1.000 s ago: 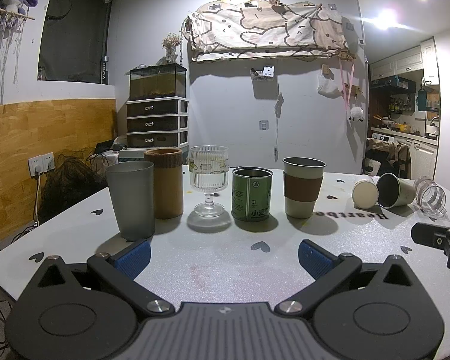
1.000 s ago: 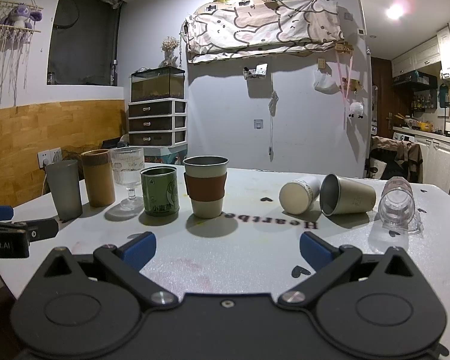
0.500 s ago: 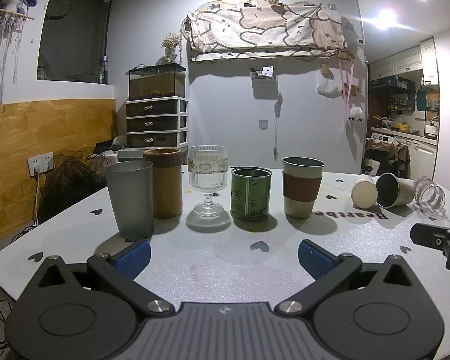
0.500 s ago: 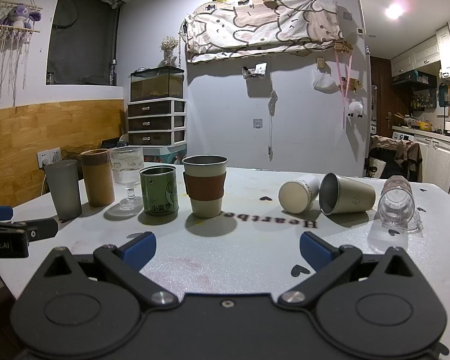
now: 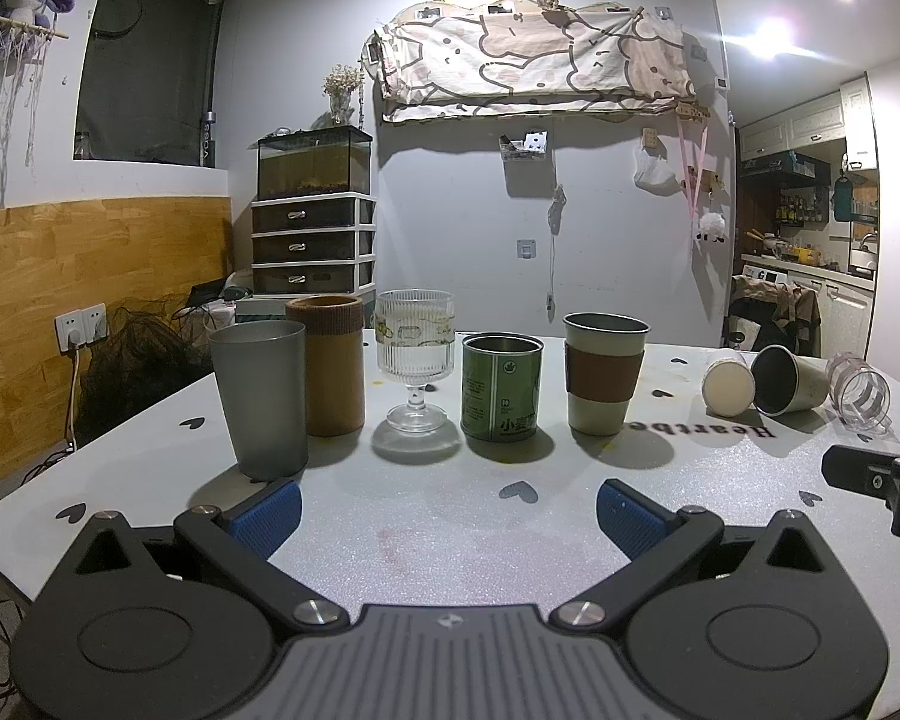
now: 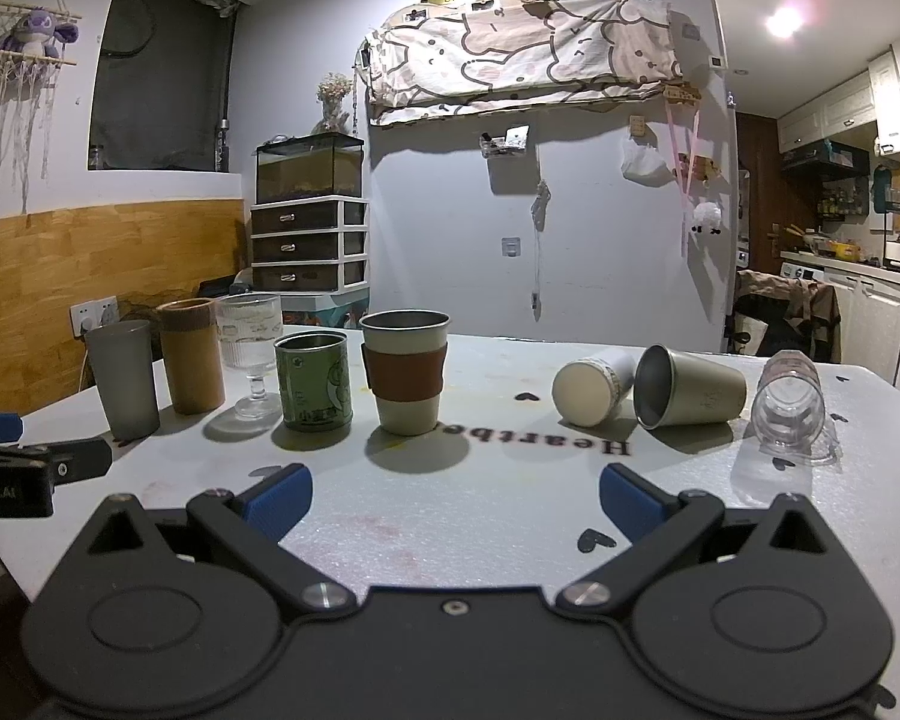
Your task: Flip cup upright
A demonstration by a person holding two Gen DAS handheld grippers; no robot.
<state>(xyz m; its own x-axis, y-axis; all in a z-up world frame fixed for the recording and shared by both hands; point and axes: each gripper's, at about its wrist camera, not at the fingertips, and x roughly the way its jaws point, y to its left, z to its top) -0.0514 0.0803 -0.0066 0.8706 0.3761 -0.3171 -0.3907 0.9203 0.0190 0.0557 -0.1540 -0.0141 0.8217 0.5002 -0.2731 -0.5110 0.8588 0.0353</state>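
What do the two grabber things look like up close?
Both look alike. The left gripper and the right gripper are matte black plastic with two round discs, a ribbed grey middle plate, silver screws and triangular cut-outs. Each finger ends in a ribbed blue pad. White lettering ending "Robot.AI" marks the left one's side. No cables or sleeves show.

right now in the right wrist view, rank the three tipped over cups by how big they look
1. steel cup, largest.
2. white cup and clear glass look about alike; the glass lies slightly nearer the camera, so I won't rank them.
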